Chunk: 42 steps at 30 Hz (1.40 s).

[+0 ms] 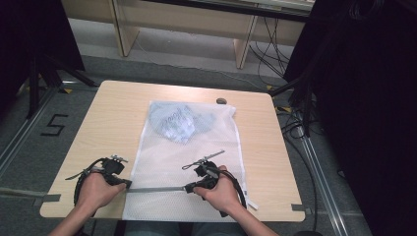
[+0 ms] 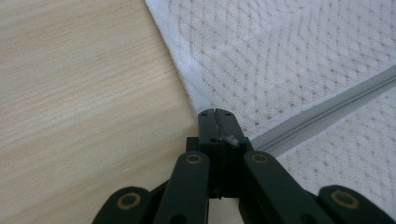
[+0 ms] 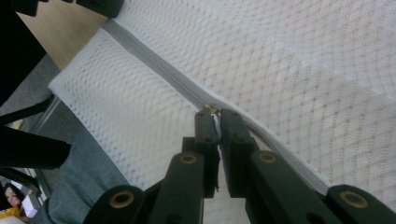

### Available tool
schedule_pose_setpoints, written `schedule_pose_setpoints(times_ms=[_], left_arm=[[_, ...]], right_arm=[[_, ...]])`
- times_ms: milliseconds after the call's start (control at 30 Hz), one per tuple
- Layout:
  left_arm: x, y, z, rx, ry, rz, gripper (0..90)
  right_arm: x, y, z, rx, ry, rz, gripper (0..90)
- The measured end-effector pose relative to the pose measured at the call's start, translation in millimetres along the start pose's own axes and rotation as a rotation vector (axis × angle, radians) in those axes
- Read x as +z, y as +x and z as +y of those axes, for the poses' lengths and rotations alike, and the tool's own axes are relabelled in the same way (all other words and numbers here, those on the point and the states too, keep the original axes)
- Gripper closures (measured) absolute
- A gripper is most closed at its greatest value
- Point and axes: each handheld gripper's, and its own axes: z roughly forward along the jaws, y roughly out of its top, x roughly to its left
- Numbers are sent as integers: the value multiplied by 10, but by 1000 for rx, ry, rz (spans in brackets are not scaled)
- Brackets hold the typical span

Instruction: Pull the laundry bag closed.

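A light wooden table [image 1: 113, 105] stands on a grey floor [image 1: 29, 147]. On the floor at about 9 o'clock from the table is a black number 5 [image 1: 53, 125]. Past the far edge stands pale wooden furniture [image 1: 128, 29], and black cables [image 1: 270, 44] lie on the floor at about 1 o'clock. Dark curtains [image 1: 364, 123] hang on both sides.

A white mesh bag [image 1: 162, 162] lies flat in the middle of the table. Some light blue clothes [image 1: 179, 123] sit inside its far end, toward 12 o'clock. A grey zipper [image 1: 157, 189] runs across the near end of the bag, toward 6 o'clock.

The left gripper [image 1: 129, 184] is at the bag's left edge, at about 7 o'clock. Its jaws are pressed together on the end of the zipper there. The right gripper [image 1: 187, 187] is at about 5 o'clock. Its jaws pinch the small zipper pull [image 3: 212, 110]. A small dark thing [image 1: 222, 101] lies on the table near the bag's far right corner.
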Motion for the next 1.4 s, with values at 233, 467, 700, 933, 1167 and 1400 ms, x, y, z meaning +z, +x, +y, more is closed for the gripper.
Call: schedule_pose_setpoints(times_ms=[233, 467, 700, 933, 1167, 1400], left_arm=[[-1, 1, 0, -4, 1, -1, 899], [-1, 1, -2, -4, -1, -1, 899], [-1, 0, 0, -3, 1, 0, 899], [-4, 1, 0, -4, 4, 1, 899], [-2, 4, -1, -4, 1, -2, 899], [-4, 1, 0, -3, 4, 1, 899]], right_arm=[[-14, -13, -8, 1, -1, -8, 869], [-70, -43, -24, 3, -4, -8, 869], [-95, -48, -34, 10, 3, -19, 869], [-127, -61, -49, 21, 4, -28, 870], [-168, -91, -63, 25, 0, -35, 869], [-184, -83, -73, 38, 6, -35, 870]])
